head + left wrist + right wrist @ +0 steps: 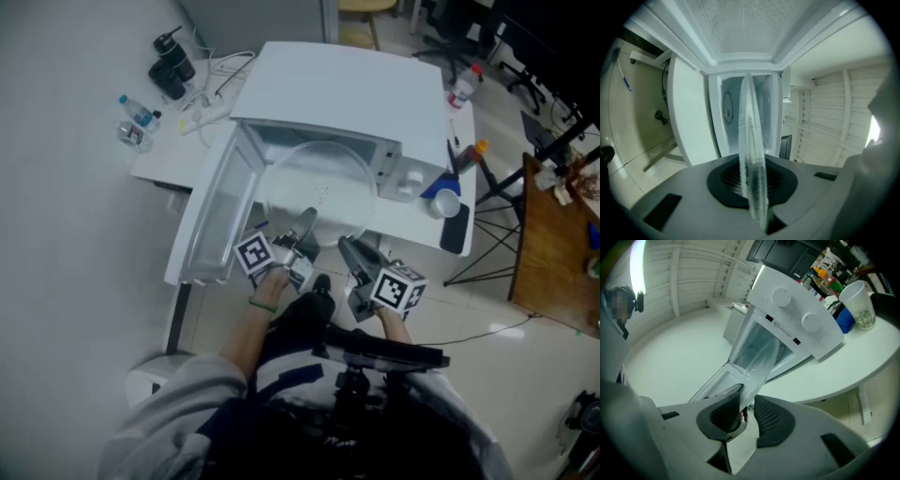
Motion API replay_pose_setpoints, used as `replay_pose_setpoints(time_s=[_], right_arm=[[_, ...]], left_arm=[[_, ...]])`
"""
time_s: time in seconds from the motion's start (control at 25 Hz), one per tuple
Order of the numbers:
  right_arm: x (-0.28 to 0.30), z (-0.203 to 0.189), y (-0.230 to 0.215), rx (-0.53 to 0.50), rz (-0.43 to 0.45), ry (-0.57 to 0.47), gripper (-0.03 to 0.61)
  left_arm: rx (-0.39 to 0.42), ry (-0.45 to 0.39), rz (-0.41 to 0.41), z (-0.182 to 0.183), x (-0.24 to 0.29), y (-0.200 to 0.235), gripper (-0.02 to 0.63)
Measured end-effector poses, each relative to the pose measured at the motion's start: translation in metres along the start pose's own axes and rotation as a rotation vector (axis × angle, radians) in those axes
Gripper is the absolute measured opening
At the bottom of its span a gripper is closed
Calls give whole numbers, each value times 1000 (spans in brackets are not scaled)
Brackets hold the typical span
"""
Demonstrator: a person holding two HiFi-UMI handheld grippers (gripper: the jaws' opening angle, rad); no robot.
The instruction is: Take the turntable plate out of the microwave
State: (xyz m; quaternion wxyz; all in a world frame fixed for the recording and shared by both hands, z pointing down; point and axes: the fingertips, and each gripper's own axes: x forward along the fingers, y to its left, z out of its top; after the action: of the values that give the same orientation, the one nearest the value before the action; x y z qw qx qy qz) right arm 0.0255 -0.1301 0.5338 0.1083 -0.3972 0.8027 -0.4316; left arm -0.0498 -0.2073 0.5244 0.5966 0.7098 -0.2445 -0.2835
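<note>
The clear glass turntable plate (319, 183) hangs in front of the open cavity of the white microwave (347, 84), whose door (216, 220) swings out to the left. My left gripper (305, 227) is shut on the plate's near rim, and the left gripper view shows the plate (751, 131) edge-on between the pads of that gripper (756, 187). My right gripper (349, 246) grips the same rim a little to the right. In the right gripper view the plate (761, 364) runs between the pads of that gripper (747, 408), toward the microwave (797, 329).
The microwave stands on a white table (169, 155) with a water bottle (136, 112), a black item (172, 66) and cables (211, 98) on its left. A white cup (446, 202), a black pad (455, 230) and a red-capped bottle (461, 86) lie to the right. A wooden desk (562, 244) stands farther right.
</note>
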Motion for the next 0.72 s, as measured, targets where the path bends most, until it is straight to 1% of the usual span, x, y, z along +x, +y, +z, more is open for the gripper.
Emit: replay_pose_setpoints(time_s=[0.28, 0.56, 0.72], right_arm=[[-56, -26, 28, -30, 18, -2, 106], [-125, -60, 54, -69, 20, 0, 106], [-159, -79, 66, -92, 21, -9, 106]], left_arm=[[29, -26, -21, -51, -39, -24, 11], [30, -42, -44, -116, -82, -47, 11], [20, -53, -55, -147, -108, -56, 11]])
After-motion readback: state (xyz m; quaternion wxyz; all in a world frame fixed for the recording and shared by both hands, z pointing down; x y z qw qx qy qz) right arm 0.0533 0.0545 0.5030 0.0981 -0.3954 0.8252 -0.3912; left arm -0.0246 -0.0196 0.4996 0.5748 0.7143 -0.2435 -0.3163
